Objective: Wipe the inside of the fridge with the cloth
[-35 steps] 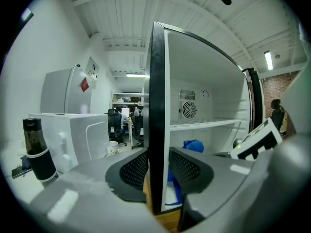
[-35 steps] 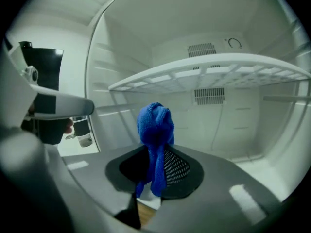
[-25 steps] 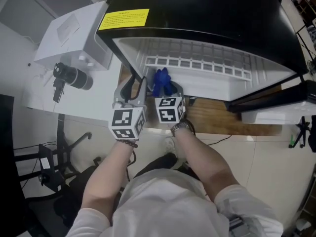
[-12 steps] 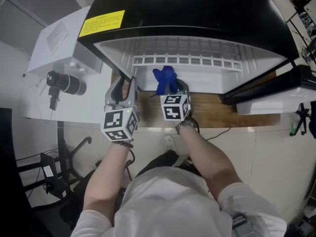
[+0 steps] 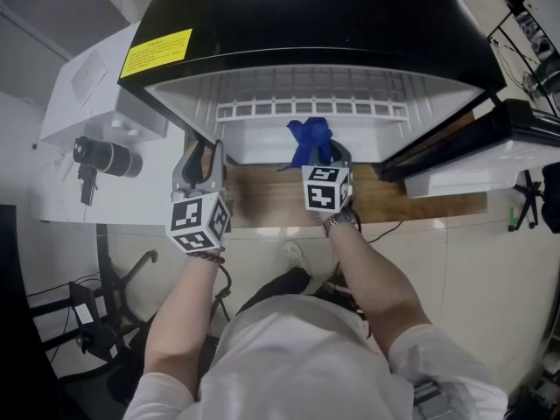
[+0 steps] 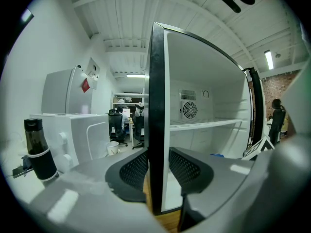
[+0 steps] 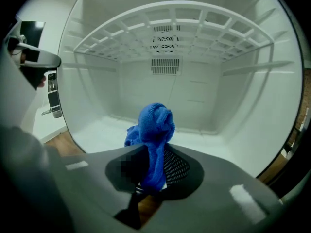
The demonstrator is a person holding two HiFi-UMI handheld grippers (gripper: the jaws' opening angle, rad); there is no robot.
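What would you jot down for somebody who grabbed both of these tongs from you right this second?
Left tongs: clamped on the front edge of the fridge's side wall.
Right tongs: shut on the bunched blue cloth, at the mouth of the fridge, pointing inside.
The door is open; the inside is white, with a wire shelf up top.
Done: the cloth is in the grip and at the opening. How much has been wiped cannot be told.
Left: wipe the floor, walls and shelf inside.
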